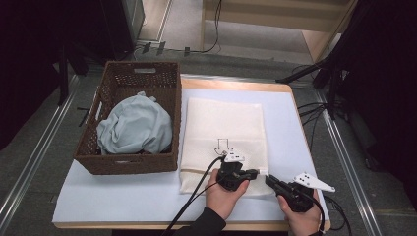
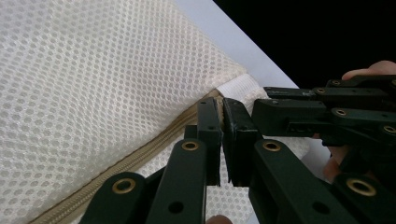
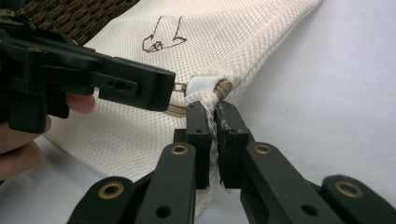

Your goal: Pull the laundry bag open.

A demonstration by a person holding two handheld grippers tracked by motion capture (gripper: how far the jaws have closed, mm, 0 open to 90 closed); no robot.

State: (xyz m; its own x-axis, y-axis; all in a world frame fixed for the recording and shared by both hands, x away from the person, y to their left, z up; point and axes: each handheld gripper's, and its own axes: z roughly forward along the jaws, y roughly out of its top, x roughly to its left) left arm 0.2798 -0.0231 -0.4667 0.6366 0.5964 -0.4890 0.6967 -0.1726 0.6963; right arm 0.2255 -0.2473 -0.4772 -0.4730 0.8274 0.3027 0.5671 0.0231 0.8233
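Your two grippers, left (image 1: 254,173) and right (image 1: 269,179), both clamp jaws on one mesh bag (image 1: 223,129) (near desk (image 1: 123,196) edge); one basket (image 1: 129,78).

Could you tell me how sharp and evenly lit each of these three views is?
High view: the white table is bright and even, the room's edges fall to black, and detail is soft. Left gripper view: the mesh laundry bag is crisp, the upper right corner is black. Right gripper view: the bag's mesh is sharp at the right claw, while the wicker basket is dim.
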